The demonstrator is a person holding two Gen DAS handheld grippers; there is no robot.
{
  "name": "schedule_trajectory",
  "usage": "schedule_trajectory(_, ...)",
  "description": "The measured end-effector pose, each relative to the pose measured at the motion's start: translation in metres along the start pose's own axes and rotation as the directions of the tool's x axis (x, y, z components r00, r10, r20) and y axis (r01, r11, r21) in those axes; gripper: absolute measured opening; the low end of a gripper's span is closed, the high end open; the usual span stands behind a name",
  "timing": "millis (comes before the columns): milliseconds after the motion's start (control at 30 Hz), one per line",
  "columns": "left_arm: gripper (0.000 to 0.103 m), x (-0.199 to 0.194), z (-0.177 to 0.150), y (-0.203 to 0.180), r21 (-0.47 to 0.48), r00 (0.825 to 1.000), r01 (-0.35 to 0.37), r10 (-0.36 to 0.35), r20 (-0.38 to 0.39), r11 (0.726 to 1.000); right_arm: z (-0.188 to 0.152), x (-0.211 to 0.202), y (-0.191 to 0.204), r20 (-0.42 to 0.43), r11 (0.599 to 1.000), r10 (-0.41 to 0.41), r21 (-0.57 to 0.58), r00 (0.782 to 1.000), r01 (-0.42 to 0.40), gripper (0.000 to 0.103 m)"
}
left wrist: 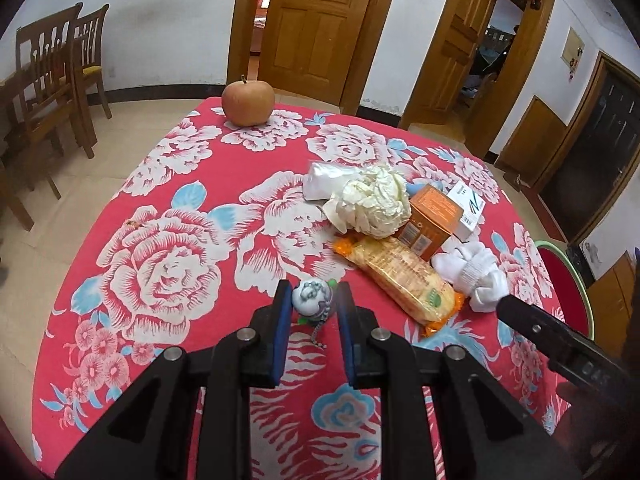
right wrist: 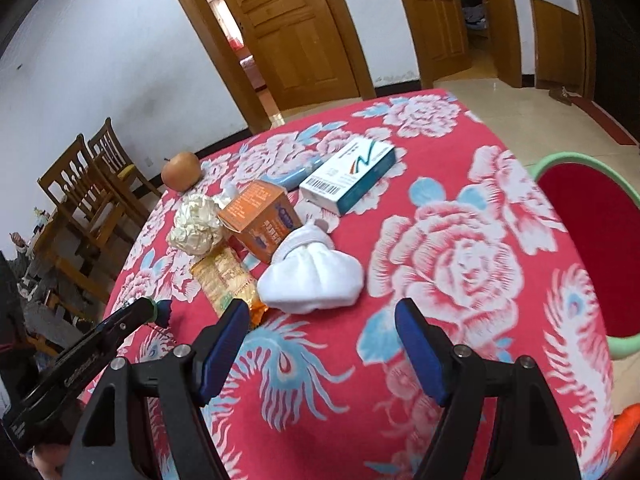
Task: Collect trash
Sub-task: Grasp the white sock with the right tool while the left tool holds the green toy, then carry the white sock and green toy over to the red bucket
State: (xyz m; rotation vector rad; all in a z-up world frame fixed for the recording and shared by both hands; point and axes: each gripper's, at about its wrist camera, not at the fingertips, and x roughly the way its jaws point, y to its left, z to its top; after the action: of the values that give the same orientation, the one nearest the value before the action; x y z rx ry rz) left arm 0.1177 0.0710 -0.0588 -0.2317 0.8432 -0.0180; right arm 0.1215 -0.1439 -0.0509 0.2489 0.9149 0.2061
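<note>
My left gripper [left wrist: 314, 300] has its jaws around a small pale blue trinket on a bead chain [left wrist: 311, 299]; a gap shows on the trinket's right side. Beyond it lie a crumpled white paper ball [left wrist: 370, 202], a yellow snack wrapper [left wrist: 404, 276], an orange carton [left wrist: 432, 220], a white box [left wrist: 466, 206] and a rolled white sock [left wrist: 476, 276]. My right gripper [right wrist: 320, 318] is open and empty, just in front of the sock [right wrist: 314, 276]. The wrapper [right wrist: 226, 280], carton [right wrist: 260, 220] and paper ball [right wrist: 194, 226] lie to its left.
An apple [left wrist: 248, 102] stands at the table's far edge. A red stool with a green rim [right wrist: 592, 248] is beside the table on the right. Wooden chairs [left wrist: 52, 80] stand at the left wall. The flowered red tablecloth [left wrist: 168, 208] covers the table.
</note>
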Motion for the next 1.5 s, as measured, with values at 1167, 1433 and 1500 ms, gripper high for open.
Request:
schedule_trajectory(1167, 0.020, -0.025, -0.003, -0.024, 0.042, 0.999, 0.031, -0.032, 0.031, 0.999, -0.014, -0.044, -0.035, 0.072, 0.995, 0.055, 0.084, 0.996, -0.061, 0.022)
schedule_trajectory(1433, 0.020, -0.038, -0.004, -0.043, 0.072, 0.997, 0.061, -0.065, 0.048, 0.996, -0.021, -0.075, -0.053, 0.133, 0.994, 0.022, 0.103, 0.991, -0.035, 0.022)
schedule_trajectory(1500, 0.020, -0.040, -0.003, -0.049, 0.079, 0.996, 0.075, -0.079, 0.048, 0.994, -0.023, -0.083, -0.058, 0.149, 0.993, 0.013, 0.111, 0.989, -0.030, 0.022)
